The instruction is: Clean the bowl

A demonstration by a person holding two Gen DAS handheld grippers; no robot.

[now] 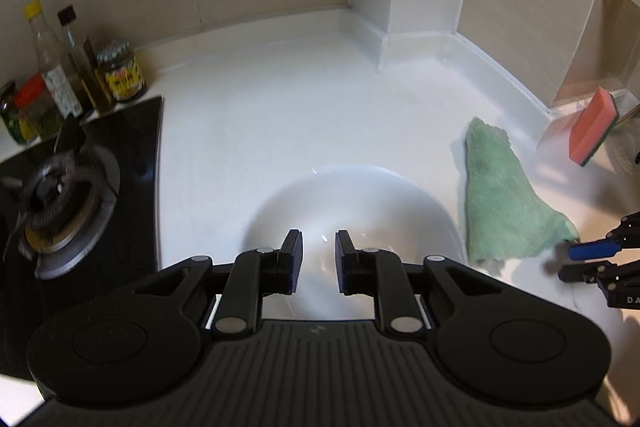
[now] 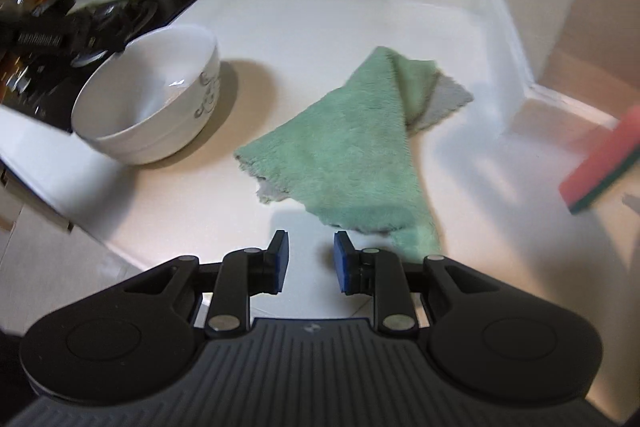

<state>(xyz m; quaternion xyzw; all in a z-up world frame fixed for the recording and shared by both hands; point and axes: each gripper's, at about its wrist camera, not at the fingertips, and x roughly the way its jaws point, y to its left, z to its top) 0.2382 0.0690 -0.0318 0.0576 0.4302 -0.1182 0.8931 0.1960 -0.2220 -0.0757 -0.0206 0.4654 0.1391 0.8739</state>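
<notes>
A white bowl (image 1: 352, 203) with a grey pattern on its side (image 2: 208, 95) stands on the white counter (image 1: 280, 115). My left gripper (image 1: 319, 245) hovers open over the bowl's inside, nothing between its pads. In the right wrist view it is a dark blur (image 2: 108, 47) at the bowl's far left rim. A green cloth (image 2: 352, 143) lies crumpled to the right of the bowl. My right gripper (image 2: 311, 255) is open just short of the cloth's near corner, with bare counter between its fingers. From the left wrist view its tips (image 1: 576, 262) sit beside that corner.
A black gas hob with a burner (image 1: 68, 195) lies left of the bowl, with several bottles and jars (image 1: 80, 75) behind it. A pink and green sponge (image 1: 594, 127) leans at the right, near the sink corner. The counter's front edge (image 2: 80, 227) runs close by on the left.
</notes>
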